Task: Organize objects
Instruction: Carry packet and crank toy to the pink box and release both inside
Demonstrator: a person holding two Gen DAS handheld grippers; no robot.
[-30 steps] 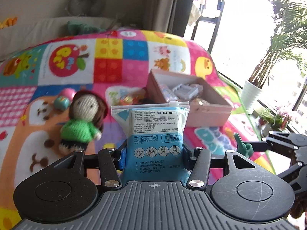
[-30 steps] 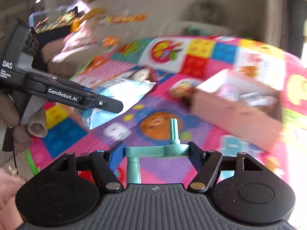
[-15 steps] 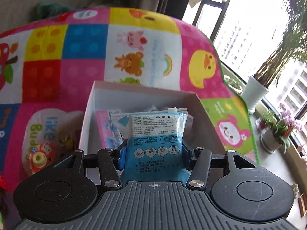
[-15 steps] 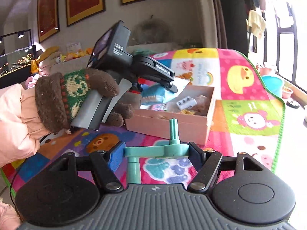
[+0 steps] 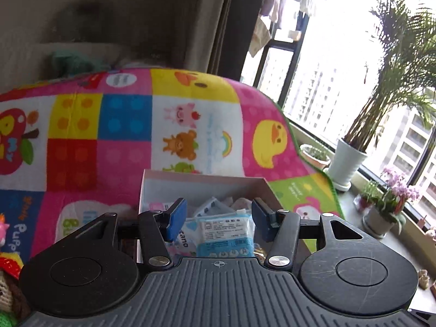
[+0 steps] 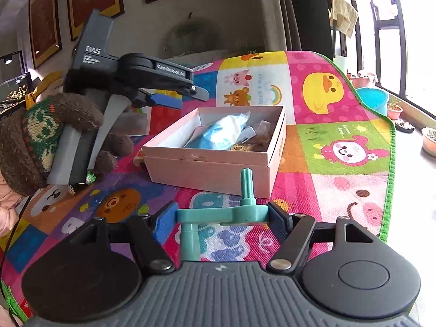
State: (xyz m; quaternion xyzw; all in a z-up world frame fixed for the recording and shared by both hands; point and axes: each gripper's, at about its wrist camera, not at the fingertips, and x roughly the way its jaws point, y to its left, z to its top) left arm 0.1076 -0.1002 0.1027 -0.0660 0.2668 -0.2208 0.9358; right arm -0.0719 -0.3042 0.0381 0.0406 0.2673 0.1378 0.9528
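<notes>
A pink open box (image 6: 218, 163) sits on the colourful play mat; it also shows in the left wrist view (image 5: 201, 181). A blue and white packet (image 5: 224, 231) lies inside it among other small items, and shows in the right wrist view (image 6: 218, 132). My left gripper (image 5: 219, 219) is open and empty above the box, also seen from the right wrist (image 6: 174, 95). My right gripper (image 6: 220, 218) is shut on a teal plastic crank part (image 6: 220, 215), held above the mat in front of the box.
The play mat (image 6: 340, 150) ends at a green edge on the right, with floor, flower pots (image 6: 430, 140) and a blue basin (image 6: 372, 98) beyond. A knitted doll (image 5: 8, 294) lies at the left. A potted palm (image 5: 351, 160) stands by the window.
My left gripper opened and let the packet drop into the box, then lifted a little. My right gripper stayed shut on the teal part, nearly still.
</notes>
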